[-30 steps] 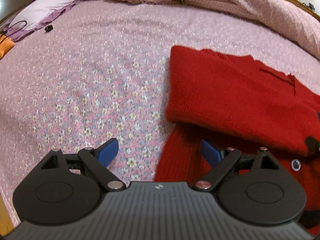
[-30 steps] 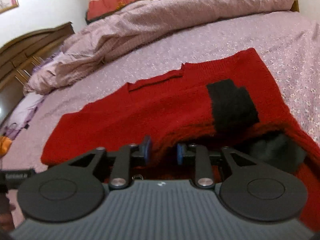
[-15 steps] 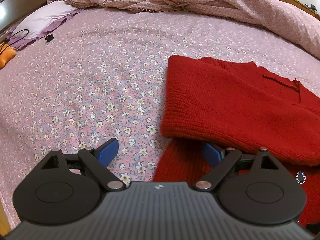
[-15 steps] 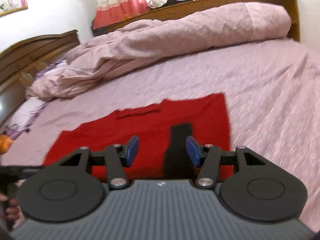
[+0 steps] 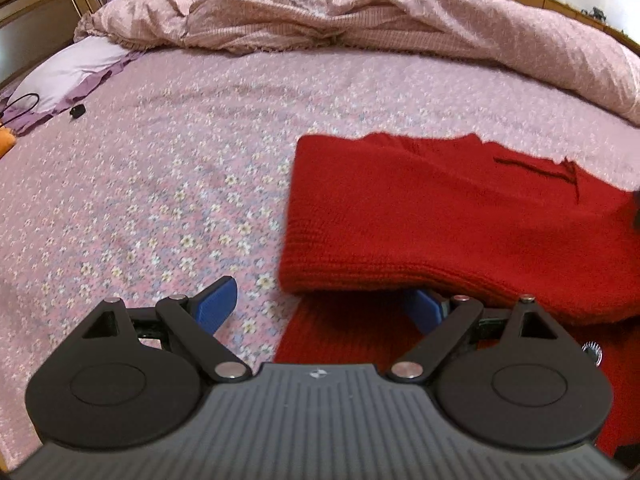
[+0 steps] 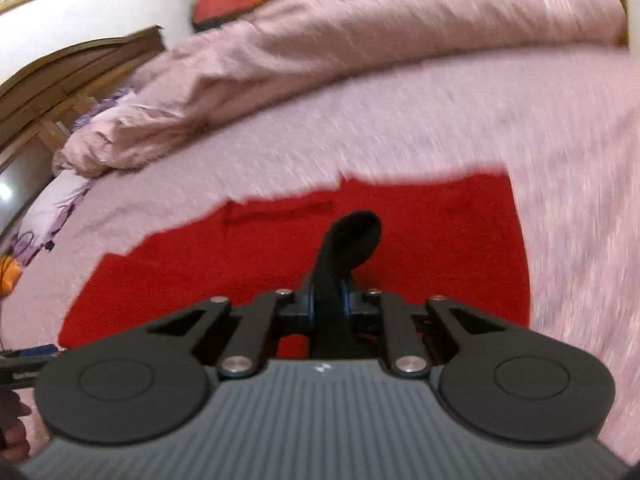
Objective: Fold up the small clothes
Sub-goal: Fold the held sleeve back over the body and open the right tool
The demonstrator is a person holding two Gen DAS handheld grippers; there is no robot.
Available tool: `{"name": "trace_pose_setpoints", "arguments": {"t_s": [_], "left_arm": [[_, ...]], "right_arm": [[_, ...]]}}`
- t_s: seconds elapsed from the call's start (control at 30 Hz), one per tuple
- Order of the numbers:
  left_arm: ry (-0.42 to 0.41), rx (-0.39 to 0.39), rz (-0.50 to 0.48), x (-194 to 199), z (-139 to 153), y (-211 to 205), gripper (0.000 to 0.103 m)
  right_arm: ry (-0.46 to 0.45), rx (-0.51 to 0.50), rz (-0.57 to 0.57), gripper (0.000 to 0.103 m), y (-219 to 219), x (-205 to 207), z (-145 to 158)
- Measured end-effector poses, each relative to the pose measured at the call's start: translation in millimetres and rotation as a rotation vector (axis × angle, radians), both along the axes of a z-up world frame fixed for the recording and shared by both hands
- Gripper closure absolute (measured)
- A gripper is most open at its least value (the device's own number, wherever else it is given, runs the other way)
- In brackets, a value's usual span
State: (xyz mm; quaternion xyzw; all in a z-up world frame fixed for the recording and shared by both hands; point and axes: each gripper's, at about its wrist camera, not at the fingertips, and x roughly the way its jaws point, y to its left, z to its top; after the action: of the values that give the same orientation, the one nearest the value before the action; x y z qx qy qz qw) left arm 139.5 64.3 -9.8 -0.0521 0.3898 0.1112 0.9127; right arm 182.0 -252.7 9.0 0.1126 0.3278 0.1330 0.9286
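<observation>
A red knit sweater (image 5: 460, 216) lies on the flowered pink bedsheet (image 5: 168, 184), its left sleeve folded across the body. My left gripper (image 5: 320, 308) is open at the sweater's lower left edge; its right finger (image 5: 422, 312) sits under the folded sleeve's edge. In the right wrist view the sweater (image 6: 240, 272) lies spread ahead. My right gripper (image 6: 328, 304) is shut on a black part of the sweater (image 6: 348, 244), which curls up between the blue pads. The view is blurred.
A rumpled pink duvet (image 5: 360, 12) lies along the far side of the bed. A lilac pillow (image 5: 68, 72), a black cable and an orange object (image 5: 6, 142) lie at the far left. A wooden headboard (image 6: 68, 68) stands behind.
My right gripper opened half a second ago and has now shut on the black part of the sweater. My left gripper stayed open and tilted up a little.
</observation>
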Motion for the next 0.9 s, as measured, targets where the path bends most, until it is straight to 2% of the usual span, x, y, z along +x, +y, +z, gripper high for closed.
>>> {"name": "trace_pose_setpoints", "arguments": {"t_s": [0.07,0.17,0.3,0.37,0.43,0.53,0.63,0.73,0.8,0.9], "left_arm": [[-0.01,0.011,0.013,3,0,0,0.011],[0.007,0.037,0.043,8,-4,2,0.011],[0.031,0.001,0.062,9,-10,10,0.011],[0.035,-0.01,0.07,9,-13,13,0.008],[0.038,0.003,0.075,9,-15,13,0.006],[0.042,0.01,0.068,9,-16,13,0.006],[0.061,0.019,0.062,6,-14,13,0.007],[0.056,0.028,0.038,-2,-5,11,0.007],[0.036,0.025,0.02,-8,4,9,0.007],[-0.008,0.019,-0.017,-15,20,3,0.006]], "right_arm": [[-0.085,0.019,-0.004,0.088,-1,-3,25],[-0.16,0.061,-0.056,0.088,-12,-4,53],[-0.214,0.01,-0.139,0.088,-26,0,62],[-0.192,0.005,-0.177,0.088,-36,3,53],[-0.134,0.011,-0.202,0.088,-42,8,35],[-0.058,-0.05,-0.221,0.088,-43,15,4],[0.006,-0.068,-0.241,0.088,-45,18,-20],[-0.011,-0.105,-0.229,0.087,-42,17,-31],[-0.024,-0.141,-0.22,0.086,-40,16,-30],[-0.023,-0.143,-0.225,0.084,-39,16,-26]]}}
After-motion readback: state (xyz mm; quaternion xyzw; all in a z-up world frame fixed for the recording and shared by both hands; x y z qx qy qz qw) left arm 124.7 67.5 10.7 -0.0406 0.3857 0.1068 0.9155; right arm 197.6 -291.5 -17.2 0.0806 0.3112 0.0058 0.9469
